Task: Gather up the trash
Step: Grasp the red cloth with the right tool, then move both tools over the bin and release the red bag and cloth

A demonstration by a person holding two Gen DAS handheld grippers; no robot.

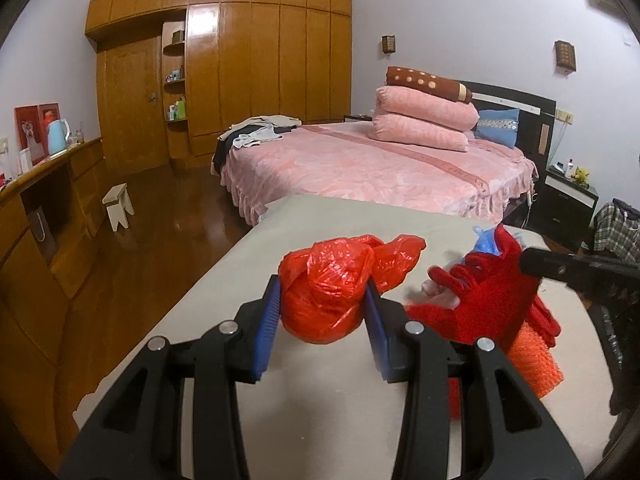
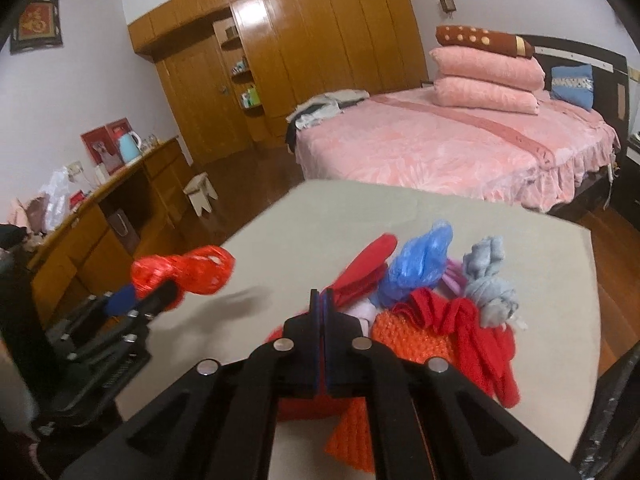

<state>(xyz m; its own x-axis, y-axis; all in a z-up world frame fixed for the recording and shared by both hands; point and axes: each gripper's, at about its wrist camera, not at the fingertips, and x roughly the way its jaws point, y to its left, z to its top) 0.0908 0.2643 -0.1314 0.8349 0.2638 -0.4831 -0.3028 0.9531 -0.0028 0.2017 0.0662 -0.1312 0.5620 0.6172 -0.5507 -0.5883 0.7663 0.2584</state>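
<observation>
My left gripper is shut on a crumpled red plastic bag and holds it over the beige table. The bag also shows in the right wrist view, with the left gripper around it. My right gripper is shut, its blue pads pressed together with nothing visible between them, above a pile of clutter: a red glove, a blue plastic bag, a grey knotted cloth and an orange knitted piece. The red glove also shows in the left wrist view.
A pink bed with stacked pillows stands beyond the table. A wooden desk with a blue kettle runs along the left wall, a small stool beside it. A wooden wardrobe fills the back wall.
</observation>
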